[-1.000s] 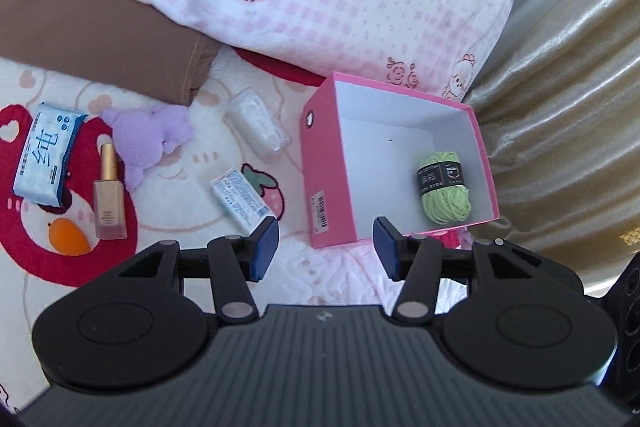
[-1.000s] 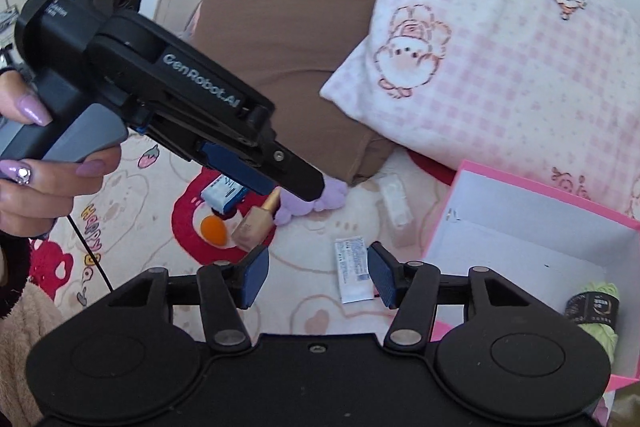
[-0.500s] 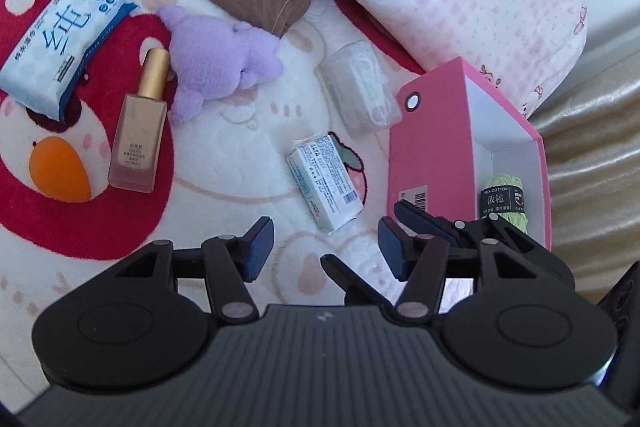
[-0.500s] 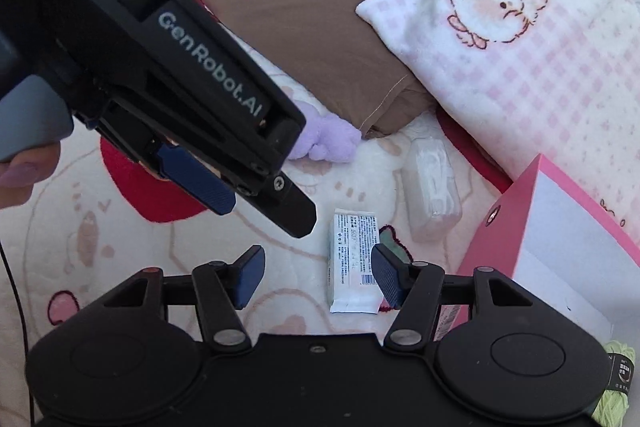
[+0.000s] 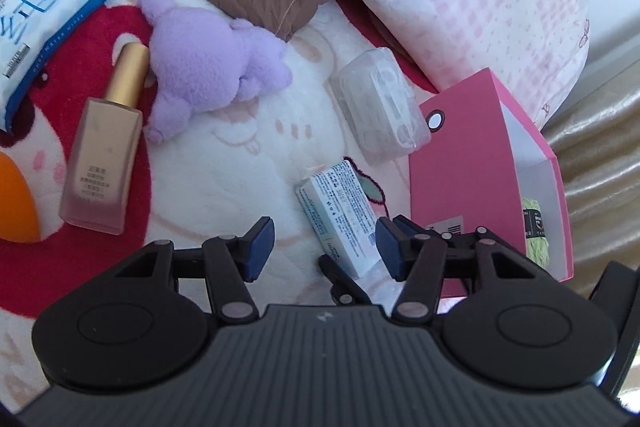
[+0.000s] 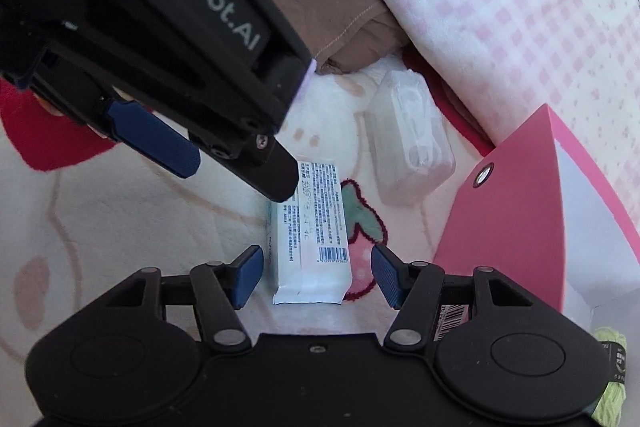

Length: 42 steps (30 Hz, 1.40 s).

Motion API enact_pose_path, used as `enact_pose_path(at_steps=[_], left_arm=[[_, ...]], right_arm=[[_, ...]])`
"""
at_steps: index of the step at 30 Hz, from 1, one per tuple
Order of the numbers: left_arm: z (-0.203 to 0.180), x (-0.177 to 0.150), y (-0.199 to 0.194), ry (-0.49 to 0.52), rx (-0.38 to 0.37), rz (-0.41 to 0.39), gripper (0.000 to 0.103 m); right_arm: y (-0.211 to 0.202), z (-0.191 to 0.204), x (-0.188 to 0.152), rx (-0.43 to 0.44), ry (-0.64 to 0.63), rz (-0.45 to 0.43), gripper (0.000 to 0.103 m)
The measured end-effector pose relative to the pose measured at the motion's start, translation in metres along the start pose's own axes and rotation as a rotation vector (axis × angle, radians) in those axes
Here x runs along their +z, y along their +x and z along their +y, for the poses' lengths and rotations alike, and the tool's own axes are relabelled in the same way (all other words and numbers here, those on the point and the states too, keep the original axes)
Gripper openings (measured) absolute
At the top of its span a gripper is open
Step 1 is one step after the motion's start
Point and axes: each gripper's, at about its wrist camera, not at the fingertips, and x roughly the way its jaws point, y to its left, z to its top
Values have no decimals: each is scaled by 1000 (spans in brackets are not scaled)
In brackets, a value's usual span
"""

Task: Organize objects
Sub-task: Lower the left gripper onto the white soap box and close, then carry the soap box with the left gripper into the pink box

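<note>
Straddling the white wrapped packet [image 6: 310, 231] with our right gripper [image 6: 316, 273], we keep its blue pads spread apart, one on each long side of the packet and neither touching it yet. We judge that this lines us up to pinch it across its narrow width, the easiest way to lift a flat, soft pack off the plush blanket [image 6: 132, 227].

Our left gripper [image 5: 325, 247] hangs close by, also spread wide and holding nothing; in the right wrist view it looms in from the upper left with its tip just above the packet's far end. It seems to wait rather than help, and we would watch that the two tools do not knock together.

The pink box [image 5: 464, 179] stands just right of the packet, open at the top, with a green yarn ball [image 5: 534, 227] already inside, so it is likely where things are being gathered. A clear plastic case [image 5: 380, 107] lies near the box's corner. Further left lie a purple plush toy [image 5: 204, 67], a gold-capped cosmetic bottle [image 5: 104, 155], a pack of wipes [image 5: 36, 23] and an orange sponge [image 5: 14, 199], all outside the box.
</note>
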Motion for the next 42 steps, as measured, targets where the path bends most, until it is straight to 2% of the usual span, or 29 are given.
enact_pose_path(at_steps=[3,4,5,9,11,14,17,20,25,30,37,42], left_arm=[[10,-5,11,-95,-67,27,42],[11,-6,13,-101,-73,30,40],[12,-7,14,-98,-64,28,36],[7,-8,13,-52,-25,10,25],[7,-9,14,-55,-13,25,18],[5,-14,12,-39,3,43,14],[6,-17,9,-50,11,60,14],[10,-20,12,-66,32,76,14],[10,-23,16,-62,33,59,16],[-12,-26,-6,26,52,46,16],[-39,-24,-66,53,-43,-20,14],[-71,-23,-103,73,-108,-63,15]], right_arm=[[6,-8,1,28,46,17,61],[5,-9,1,46,53,20,57],[4,-11,2,77,60,26,48],[0,-17,3,109,151,53,48],[0,-25,4,176,290,108,47],[-5,-31,1,280,438,158,47],[-18,-18,-8,309,423,170,50],[-19,-7,-16,273,375,141,50],[-16,-6,-19,249,336,79,48],[-39,-7,-18,248,289,19,47],[-99,-26,-13,264,276,-105,47],[-141,-49,-8,278,273,-179,47]])
